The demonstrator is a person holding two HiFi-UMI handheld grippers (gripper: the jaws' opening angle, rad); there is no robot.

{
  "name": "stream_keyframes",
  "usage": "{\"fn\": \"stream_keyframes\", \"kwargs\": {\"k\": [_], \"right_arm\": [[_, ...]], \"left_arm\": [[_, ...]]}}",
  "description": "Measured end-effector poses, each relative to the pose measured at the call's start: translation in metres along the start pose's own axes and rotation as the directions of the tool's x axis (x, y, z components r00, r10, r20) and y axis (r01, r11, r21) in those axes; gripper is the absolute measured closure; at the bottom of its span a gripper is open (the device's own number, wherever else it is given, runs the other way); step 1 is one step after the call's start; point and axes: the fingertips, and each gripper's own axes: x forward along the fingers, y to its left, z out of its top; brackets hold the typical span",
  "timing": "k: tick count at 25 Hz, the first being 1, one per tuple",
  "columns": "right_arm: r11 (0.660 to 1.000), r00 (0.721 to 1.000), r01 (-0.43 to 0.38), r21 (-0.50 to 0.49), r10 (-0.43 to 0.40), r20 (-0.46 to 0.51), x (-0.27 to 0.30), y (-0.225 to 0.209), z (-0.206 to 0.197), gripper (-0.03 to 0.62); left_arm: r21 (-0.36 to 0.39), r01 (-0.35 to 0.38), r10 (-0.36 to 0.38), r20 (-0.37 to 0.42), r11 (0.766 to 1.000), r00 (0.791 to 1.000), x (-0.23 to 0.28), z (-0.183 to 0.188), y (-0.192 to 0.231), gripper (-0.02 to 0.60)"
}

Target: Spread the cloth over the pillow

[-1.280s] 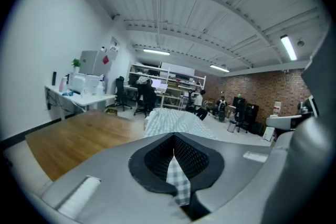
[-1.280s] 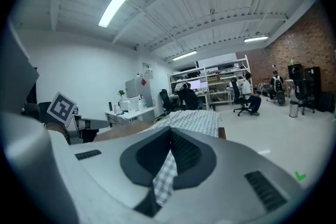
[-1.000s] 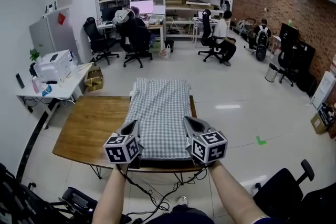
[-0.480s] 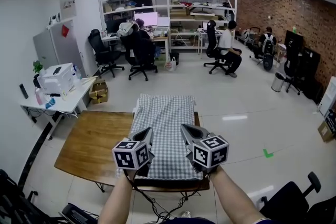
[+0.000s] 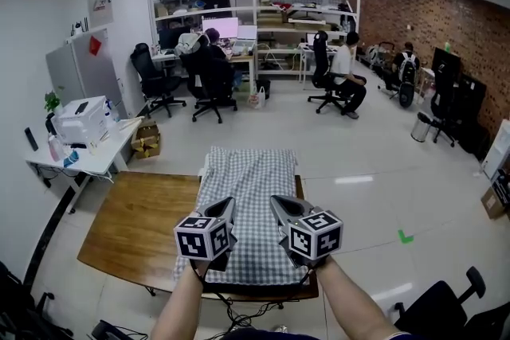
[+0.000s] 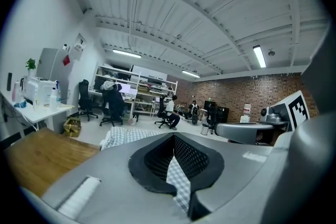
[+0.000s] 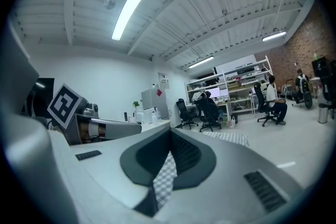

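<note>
A grey-and-white checked cloth lies lengthwise over a raised shape on the wooden table; the pillow under it is hidden. The cloth's near edge hangs at the table's front. My left gripper is shut on the near left part of the cloth, and a strip of checked fabric shows pinched between its jaws. My right gripper is shut on the near right part, with the same fabric between its jaws. Both grippers sit close together, slightly above the cloth.
A white side desk with a printer stands left of the table, with a cardboard box on the floor beside it. Office chairs and seated people are at the desks far back. A black chair stands at the lower right.
Both grippers have moved closer together and come toward me with the cloth's near edge. The cloth now reaches down over the table's front edge.
</note>
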Motion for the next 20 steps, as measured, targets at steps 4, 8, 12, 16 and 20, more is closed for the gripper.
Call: {"fn": "stream_keyframes", "kwargs": {"k": [4, 8, 12, 16, 20], "right_arm": [[1.0, 1.0, 0.005, 0.027, -0.005, 0.006, 0.008, 0.006, 0.002, 0.591], [0.999, 1.0, 0.015, 0.039, -0.016, 0.009, 0.012, 0.003, 0.003, 0.591], [0.996, 1.0, 0.0, 0.088, -0.001, 0.022, 0.012, 0.005, 0.003, 0.591], [0.996, 1.0, 0.016, 0.082, -0.018, 0.016, 0.016, 0.006, -0.003, 0.591], [0.997, 1.0, 0.028, 0.071, -0.029, 0.009, 0.02, 0.003, -0.006, 0.591]], "left_arm": [[0.001, 0.033, -0.033, -0.017, 0.999, 0.999, 0.009, 0.002, 0.002, 0.572], [0.008, 0.058, -0.058, -0.031, 0.998, 0.998, 0.016, 0.001, -0.001, 0.572], [0.006, 0.078, -0.078, -0.036, 0.997, 0.996, 0.022, 0.001, -0.006, 0.572], [0.015, 0.096, -0.095, -0.039, 0.995, 0.995, 0.024, 0.0, -0.007, 0.572], [0.026, 0.104, -0.103, -0.046, 0.994, 0.994, 0.025, -0.002, -0.004, 0.572]]}}
